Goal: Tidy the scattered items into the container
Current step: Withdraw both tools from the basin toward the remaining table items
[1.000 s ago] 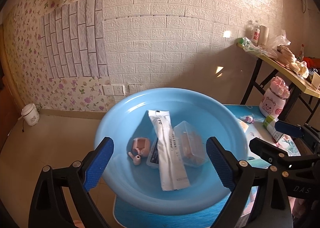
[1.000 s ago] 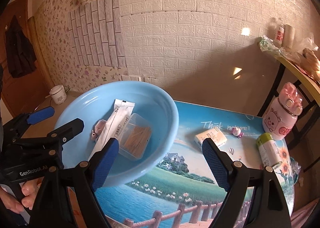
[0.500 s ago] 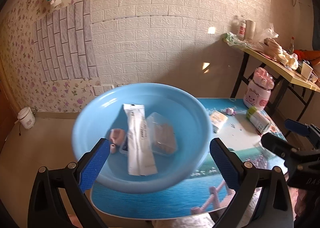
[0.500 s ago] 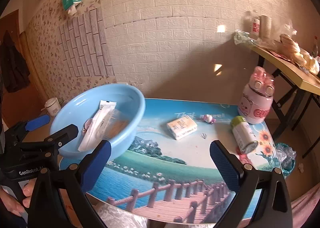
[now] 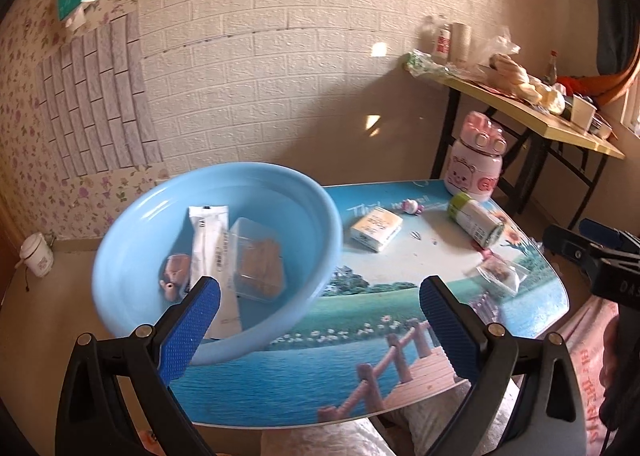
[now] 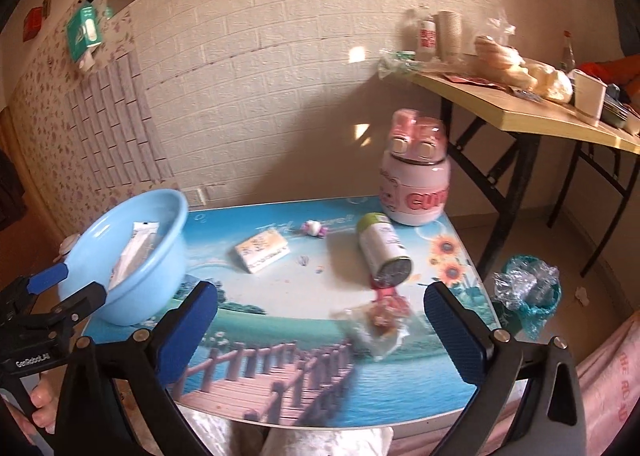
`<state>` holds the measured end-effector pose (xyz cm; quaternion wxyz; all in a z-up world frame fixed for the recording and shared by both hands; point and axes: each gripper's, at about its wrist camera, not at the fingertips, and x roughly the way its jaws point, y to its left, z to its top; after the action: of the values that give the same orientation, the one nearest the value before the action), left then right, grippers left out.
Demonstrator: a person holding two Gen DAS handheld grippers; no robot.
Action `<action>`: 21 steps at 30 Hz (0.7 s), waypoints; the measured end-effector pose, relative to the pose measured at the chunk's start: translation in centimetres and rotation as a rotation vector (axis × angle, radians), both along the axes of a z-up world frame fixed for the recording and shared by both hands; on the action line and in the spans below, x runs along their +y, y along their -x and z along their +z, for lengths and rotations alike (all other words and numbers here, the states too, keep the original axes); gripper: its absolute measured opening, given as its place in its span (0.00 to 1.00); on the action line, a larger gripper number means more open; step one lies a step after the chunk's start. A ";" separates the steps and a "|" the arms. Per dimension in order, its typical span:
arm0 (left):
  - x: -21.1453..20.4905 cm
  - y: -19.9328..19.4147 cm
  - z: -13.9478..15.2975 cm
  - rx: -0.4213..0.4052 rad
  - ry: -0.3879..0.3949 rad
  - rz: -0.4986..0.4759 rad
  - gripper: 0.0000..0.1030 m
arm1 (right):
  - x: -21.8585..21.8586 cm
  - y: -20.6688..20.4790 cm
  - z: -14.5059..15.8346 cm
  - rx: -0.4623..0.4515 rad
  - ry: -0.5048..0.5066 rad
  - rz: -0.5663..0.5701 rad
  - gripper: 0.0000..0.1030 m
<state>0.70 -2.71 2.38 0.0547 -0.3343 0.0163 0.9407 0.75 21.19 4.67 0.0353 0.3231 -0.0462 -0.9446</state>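
Observation:
A light blue basin (image 5: 132, 240) stands on the left end of the picture-print table (image 5: 320, 368). In it lie a long white packet (image 5: 208, 240), a clear box with brown contents (image 5: 260, 264) and a small pink item (image 5: 176, 268). On the tabletop lie a yellow-white box (image 6: 262, 250), a small pink candy (image 6: 314, 228), a green-capped bottle (image 6: 384, 252) on its side and a clear snack packet (image 6: 380, 322). My left gripper (image 5: 320, 296) hangs open over the table's front. My right gripper (image 6: 322, 304) is opening, with nothing between its fingers.
A pink bear flask (image 6: 416, 184) stands at the table's far right corner. Behind it a yellow side table (image 5: 540, 120) carries food and cups. A bagged bin (image 6: 528, 296) sits on the floor to the right, a white pot (image 5: 38, 260) to the left.
Both grippers have drawn back from the basin and swung right, so the basin now sits to the left and the loose items have come into view. The jaws of both have widened.

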 end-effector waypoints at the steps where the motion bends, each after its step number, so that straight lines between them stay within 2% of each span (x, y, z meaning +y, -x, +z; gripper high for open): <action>1: 0.2 0.0 0.0 0.000 0.003 -0.006 0.98 | 0.4 -0.1 -0.1 -0.001 -0.004 -0.006 1.00; 4: 0.8 0.1 0.0 -0.001 0.006 -0.020 0.98 | 1.1 -0.1 -0.5 -0.002 -0.006 -0.012 1.00; 12: 1.6 0.3 -0.4 -0.011 0.012 -0.037 0.98 | 2.0 0.6 -3.1 -0.080 -0.053 -0.013 1.00; 21: 3.8 0.5 -1.6 -0.035 0.025 -0.089 0.98 | 2.8 1.1 -4.3 -0.106 -0.063 -0.015 1.00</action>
<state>0.20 1.14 0.81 0.0926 -0.3503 0.0417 0.9311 -0.32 23.96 0.41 0.0154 0.3733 -0.0207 -0.9274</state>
